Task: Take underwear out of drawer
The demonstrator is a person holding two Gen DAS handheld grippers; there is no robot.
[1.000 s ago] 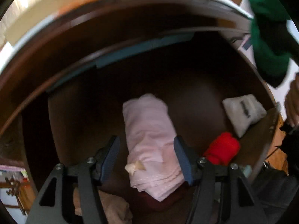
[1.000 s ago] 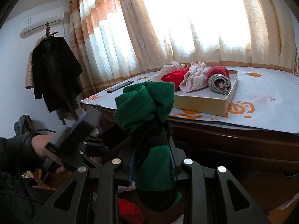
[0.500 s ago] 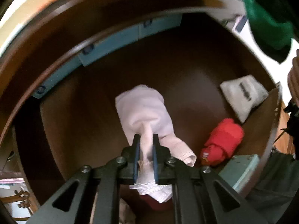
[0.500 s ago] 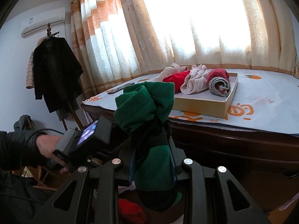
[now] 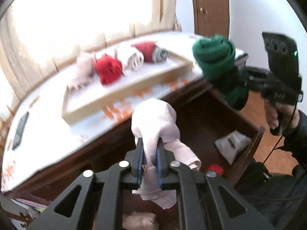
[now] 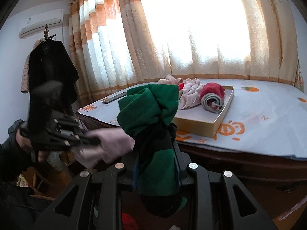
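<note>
With the left gripper [image 5: 149,154] clamped on pink underwear [image 5: 155,118] above the drawer [image 5: 255,138] at frame centre and the right gripper [image 6: 156,169] pinching a green roll [image 6: 148,107]: mid-transfer, next carry both toward the tray [image 5: 122,95] upper left.

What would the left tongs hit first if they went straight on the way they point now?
Probably the dark front edge of the tabletop, behind the pink underwear held by the left tongs. Depth is unclear.
</note>
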